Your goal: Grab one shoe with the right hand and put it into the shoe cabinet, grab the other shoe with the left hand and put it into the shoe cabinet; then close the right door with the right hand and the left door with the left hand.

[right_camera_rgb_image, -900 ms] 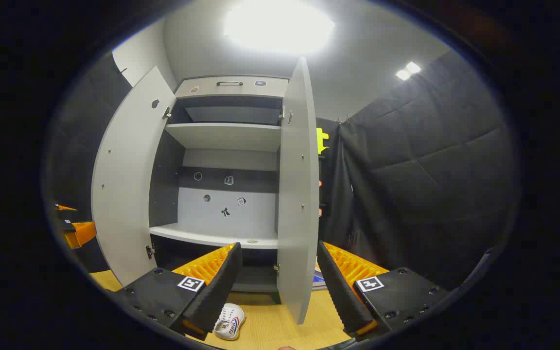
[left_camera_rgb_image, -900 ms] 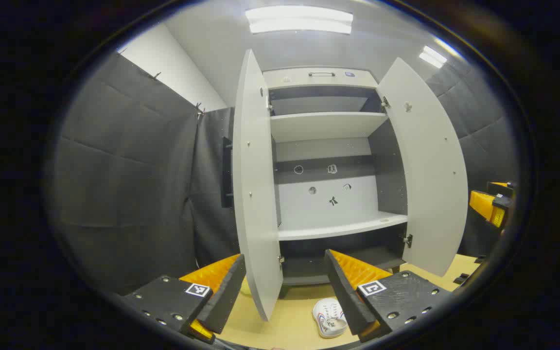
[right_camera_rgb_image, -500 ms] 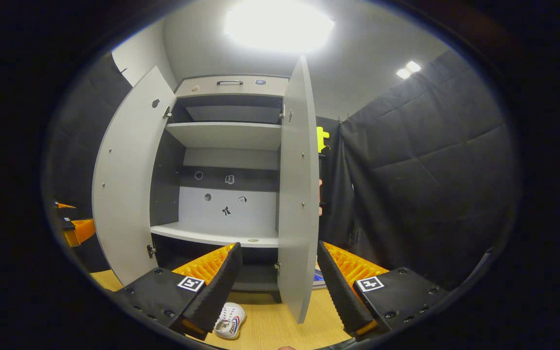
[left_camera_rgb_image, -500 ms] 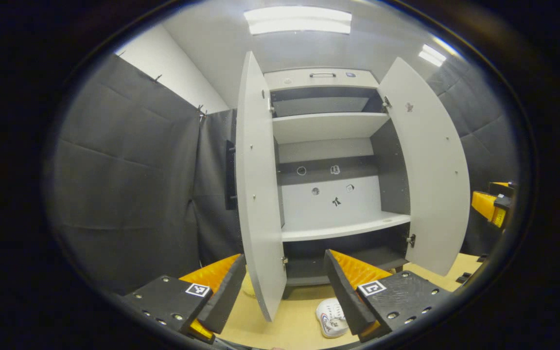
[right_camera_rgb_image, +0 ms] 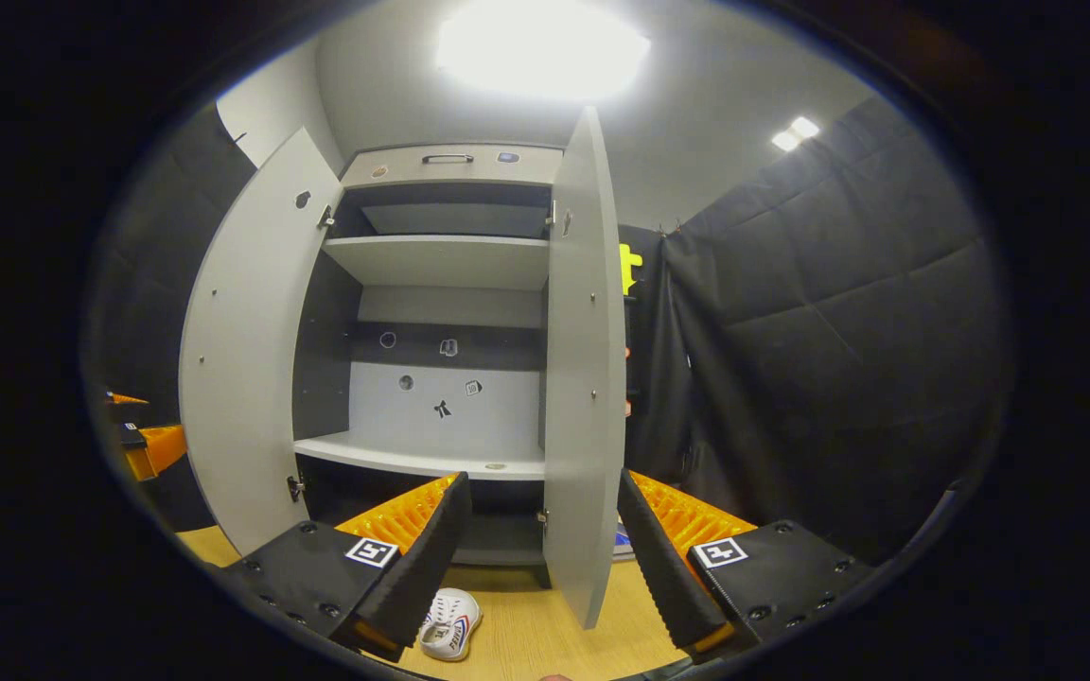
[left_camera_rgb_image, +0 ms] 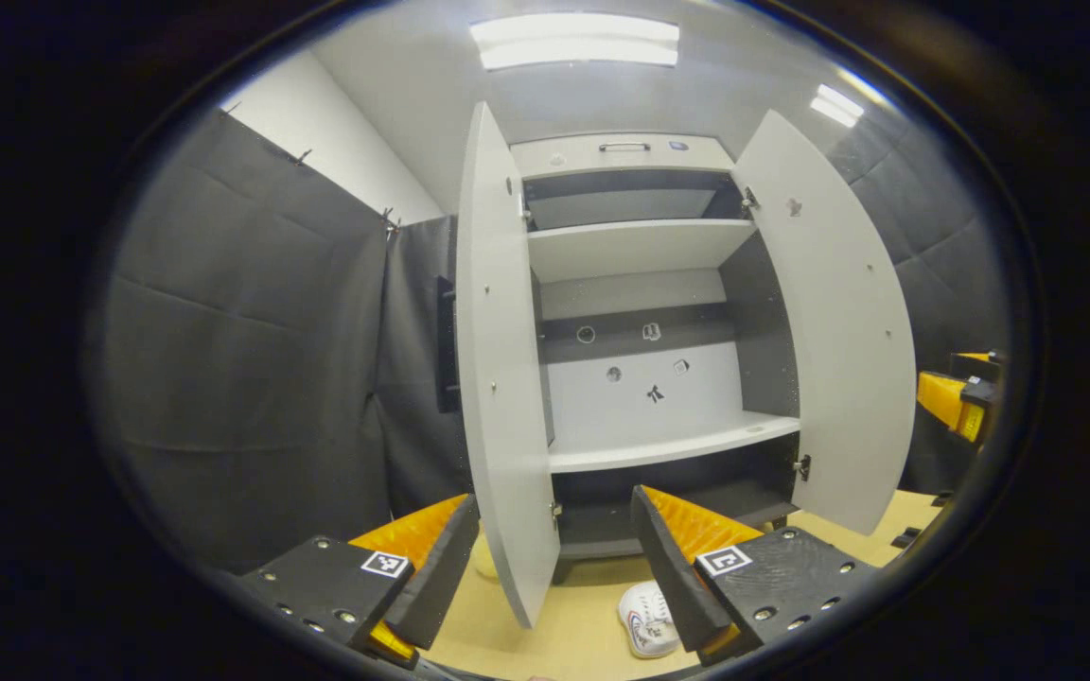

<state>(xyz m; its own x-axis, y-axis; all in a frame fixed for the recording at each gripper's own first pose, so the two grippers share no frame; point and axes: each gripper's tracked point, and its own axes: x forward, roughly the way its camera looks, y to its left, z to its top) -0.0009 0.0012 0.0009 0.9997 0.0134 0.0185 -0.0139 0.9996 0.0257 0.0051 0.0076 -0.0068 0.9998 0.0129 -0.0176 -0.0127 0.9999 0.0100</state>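
Black screwed mounts (left_camera_rgb_image: 323,586), square tag markers (right_camera_rgb_image: 370,551), ridged fingers (left_camera_rgb_image: 692,525).

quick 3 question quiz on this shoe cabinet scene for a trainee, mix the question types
1. True or false: both doors of the grey shoe cabinet stand open.
2. Where is the white sneaker? A) on the lower shelf B) on the wooden floor C) in the right gripper
3. Fill in: the left gripper and right gripper are both ____.

Key: 1 true; 2 B; 3 open, holding nothing.
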